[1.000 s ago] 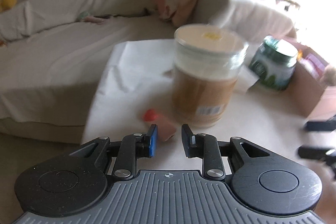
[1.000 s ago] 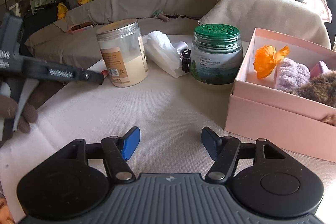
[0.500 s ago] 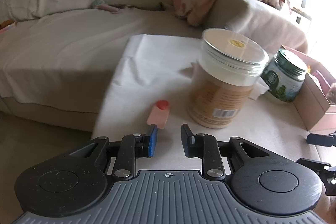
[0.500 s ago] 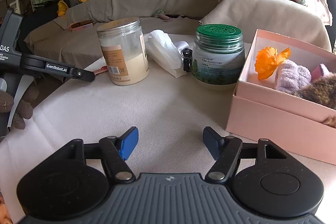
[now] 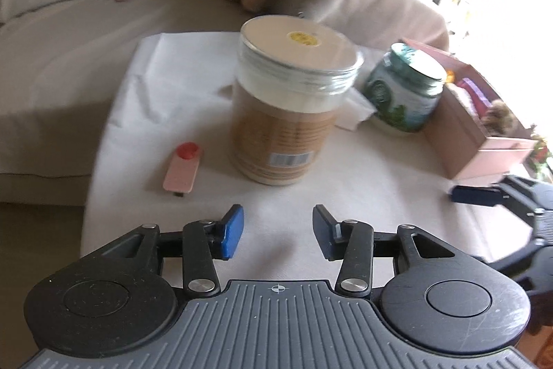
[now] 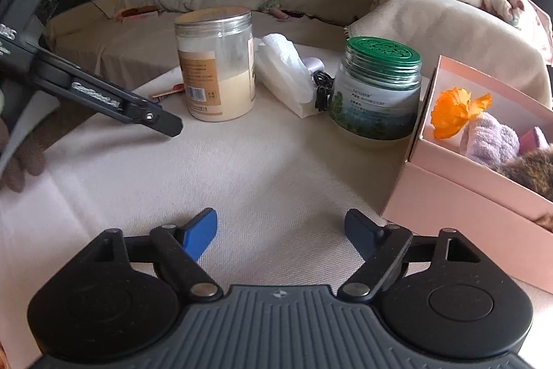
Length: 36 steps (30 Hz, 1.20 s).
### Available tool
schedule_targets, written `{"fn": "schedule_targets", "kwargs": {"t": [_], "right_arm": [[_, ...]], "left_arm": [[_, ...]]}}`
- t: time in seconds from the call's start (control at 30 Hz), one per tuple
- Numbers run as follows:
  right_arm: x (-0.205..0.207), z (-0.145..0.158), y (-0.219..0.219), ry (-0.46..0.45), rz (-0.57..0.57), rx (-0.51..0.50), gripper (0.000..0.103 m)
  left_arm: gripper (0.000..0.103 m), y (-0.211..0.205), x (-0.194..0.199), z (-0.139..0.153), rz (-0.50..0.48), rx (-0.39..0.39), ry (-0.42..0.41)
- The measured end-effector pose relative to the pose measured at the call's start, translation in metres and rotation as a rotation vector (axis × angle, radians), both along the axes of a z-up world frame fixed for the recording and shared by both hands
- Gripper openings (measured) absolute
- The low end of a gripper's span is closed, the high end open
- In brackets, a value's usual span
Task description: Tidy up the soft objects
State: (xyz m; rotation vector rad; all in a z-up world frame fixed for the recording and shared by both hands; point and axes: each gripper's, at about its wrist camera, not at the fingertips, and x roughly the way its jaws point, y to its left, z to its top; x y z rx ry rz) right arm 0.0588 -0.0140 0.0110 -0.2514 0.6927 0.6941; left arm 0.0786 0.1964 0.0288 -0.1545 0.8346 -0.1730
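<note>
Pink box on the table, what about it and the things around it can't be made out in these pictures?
- Pink box: right wrist view's edge cuts off its far end; the brown furry thing inside runs off frame.
- Tall jar: label blurred in left wrist view.
- Black cable: mostly hidden behind the green-lidded jar.

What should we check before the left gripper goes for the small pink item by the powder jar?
1. Left gripper empty: ok, jaws opening, nothing between them.
2. Small pink item free to grasp: ok, lies flat on the white cloth, apart from the powder jar.
3. Is it a soft object: cannot tell, looks rigid with a red end.
4. Right gripper out of the way: ok, empty, jaws opening over bare cloth.
5. Room in the pink box: cannot tell, it holds an orange flower, a lilac plush and something furry.
</note>
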Motion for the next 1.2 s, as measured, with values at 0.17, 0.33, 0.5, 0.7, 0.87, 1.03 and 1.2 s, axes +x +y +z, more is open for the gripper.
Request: {"fn": "schedule_targets", "kwargs": {"t": [0.17, 0.33, 0.5, 0.7, 0.87, 1.03, 1.2], "right_arm": [[0.002, 0.002, 0.006, 0.035, -0.018, -0.031, 0.091], [0.008, 0.006, 0.014, 0.093, -0.043, -0.079, 0.096], [0.013, 0.008, 0.021, 0.154, -0.106, -0.116, 0.103], [0.015, 0.011, 0.041, 0.242, -0.342, -0.136, 0.103], [0.021, 0.013, 0.052, 0.290, -0.476, -0.136, 0.103], [0.022, 0.013, 0.052, 0.294, -0.459, -0.147, 0.103], [0.046, 0.043, 0.045, 0.379, -0.280, -0.180, 0.061]], "left_arm": [[0.048, 0.010, 0.004, 0.012, 0.102, 0.124, -0.063], [0.048, 0.024, 0.033, -0.001, 0.150, 0.164, -0.003], [0.047, 0.023, 0.037, -0.008, 0.143, 0.182, -0.003], [0.045, 0.020, 0.034, -0.011, 0.147, 0.187, -0.024], [0.045, 0.017, 0.031, -0.012, 0.155, 0.194, -0.043], [0.045, 0.019, 0.028, -0.013, 0.152, 0.189, -0.055], [0.023, 0.025, 0.025, -0.014, 0.134, 0.164, -0.075]]}}
